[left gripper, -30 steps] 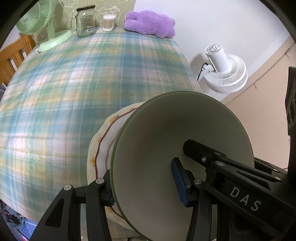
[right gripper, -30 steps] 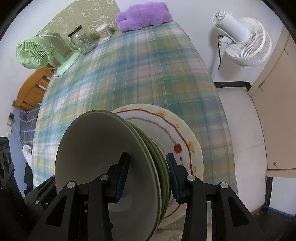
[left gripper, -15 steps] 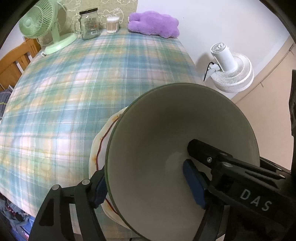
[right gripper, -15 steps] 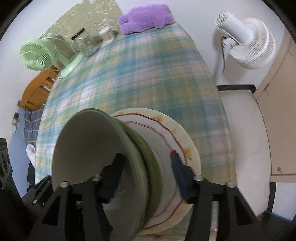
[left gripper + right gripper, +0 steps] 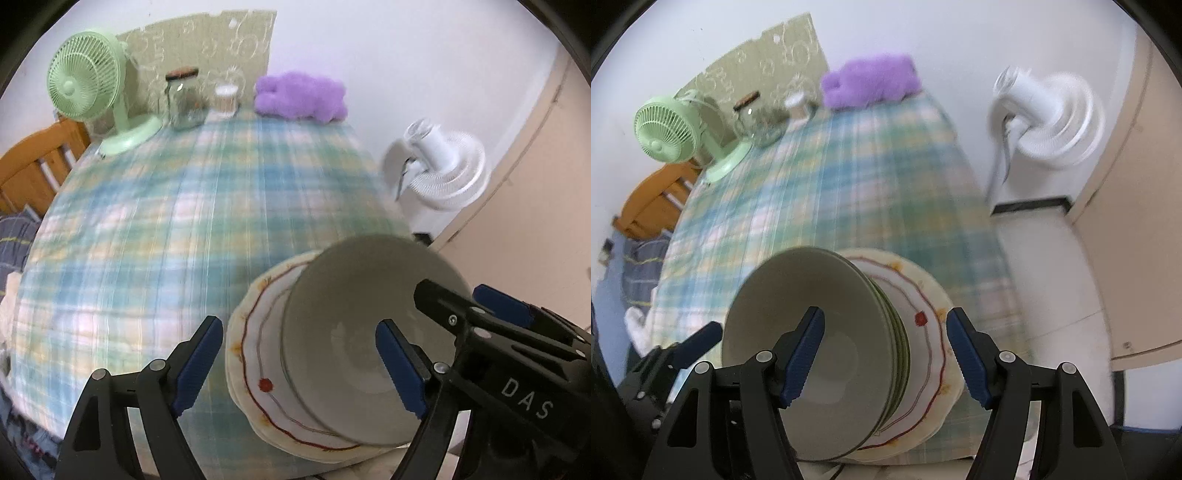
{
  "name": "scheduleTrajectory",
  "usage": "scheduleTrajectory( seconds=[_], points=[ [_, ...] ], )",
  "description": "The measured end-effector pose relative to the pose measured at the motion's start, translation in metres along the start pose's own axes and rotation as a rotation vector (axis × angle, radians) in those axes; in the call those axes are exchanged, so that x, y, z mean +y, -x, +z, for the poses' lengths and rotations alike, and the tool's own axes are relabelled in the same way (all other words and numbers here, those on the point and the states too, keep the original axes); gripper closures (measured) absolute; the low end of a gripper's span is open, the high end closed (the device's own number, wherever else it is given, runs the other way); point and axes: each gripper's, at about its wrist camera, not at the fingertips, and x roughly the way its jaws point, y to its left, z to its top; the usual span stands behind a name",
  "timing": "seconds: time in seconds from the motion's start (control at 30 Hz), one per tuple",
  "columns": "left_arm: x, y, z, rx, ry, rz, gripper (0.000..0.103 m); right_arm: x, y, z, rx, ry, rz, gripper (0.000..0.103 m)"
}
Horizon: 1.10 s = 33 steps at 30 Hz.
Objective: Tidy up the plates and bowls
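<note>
At this moment the stack sat at the near right edge of the tabletop (image 5: 207, 221), at about 5 o'clock in the left wrist view: several green-rimmed bowls (image 5: 827, 354) nested together on a scallop-edged plate (image 5: 931, 354) with a red line and small flower marks. In my left view the same bowls (image 5: 362, 332) and plate (image 5: 258, 350) filled the lower right.

My left gripper (image 5: 299, 365) had its jaws spread wide and gripped nothing. One blue pad hung over the cloth at 7 o'clock and the other sat in front of the top bowl's hollow; I could not tell if it touched. My right gripper (image 5: 886, 354) was likewise wide open and empty, one pad before the bowl's inside and the other beside the plate's rim at 3 o'clock.

I judged the stacking was done and the step in hand was to let go and back away cleanly. To do that well I would draw both grippers straight back along their own fingers, slowly, pads clear of the rims, since the stack stood close to the table edge and a sideways nudge could tip it off. The views were blurred, so I would wait to check that the bowls sat level.

The green desk fan (image 5: 88, 92), glass jar (image 5: 183, 98) and purple plush toy (image 5: 299, 96) stood far off at 12 o'clock.
</note>
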Motion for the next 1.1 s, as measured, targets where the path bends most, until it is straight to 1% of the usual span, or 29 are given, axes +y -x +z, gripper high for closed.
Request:
scheduleTrajectory(
  seconds=[0.07, 0.17, 0.27, 0.4, 0.57, 0.67, 0.77, 0.93, 1.0, 1.1],
  points=[
    [0.01, 0.011, 0.0, -0.032, -0.007, -0.029, 0.017, 0.012, 0.013, -0.002, -0.051, 0.008, -0.029, 0.031],
    [0.027, 0.026, -0.002, -0.068, -0.023, -0.029, 0.015, 0.032, 0.026, -0.008, -0.091, 0.008, -0.054, 0.031],
    [0.049, 0.041, -0.007, -0.096, -0.04, -0.007, 0.014, 0.057, 0.035, -0.016, -0.12, 0.001, -0.065, 0.031],
    [0.082, 0.061, -0.018, -0.162, -0.06, 0.022, 0.008, 0.094, 0.043, -0.03, -0.161, 0.002, -0.066, 0.031],
    [0.125, 0.077, -0.033, -0.21, -0.067, 0.065, 0.007, 0.135, 0.045, -0.051, -0.212, 0.01, -0.061, 0.031],
    [0.146, 0.085, -0.043, -0.238, -0.06, 0.107, 0.007, 0.158, 0.043, -0.063, -0.228, 0.023, -0.052, 0.031],
    [0.167, 0.092, -0.056, -0.28, -0.039, 0.155, 0.006, 0.172, 0.041, -0.074, -0.254, 0.053, -0.052, 0.031],
    [0.19, 0.096, -0.078, -0.326, 0.003, 0.193, 0.004, 0.187, 0.038, -0.092, -0.324, 0.118, -0.064, 0.031],
    [0.197, 0.097, -0.086, -0.34, 0.019, 0.195, 0.004, 0.189, 0.033, -0.1, -0.325, 0.119, -0.057, 0.031],
    [0.202, 0.1, -0.101, -0.365, 0.025, 0.225, 0.004, 0.193, 0.029, -0.114, -0.329, 0.122, -0.048, 0.031]
  ],
)
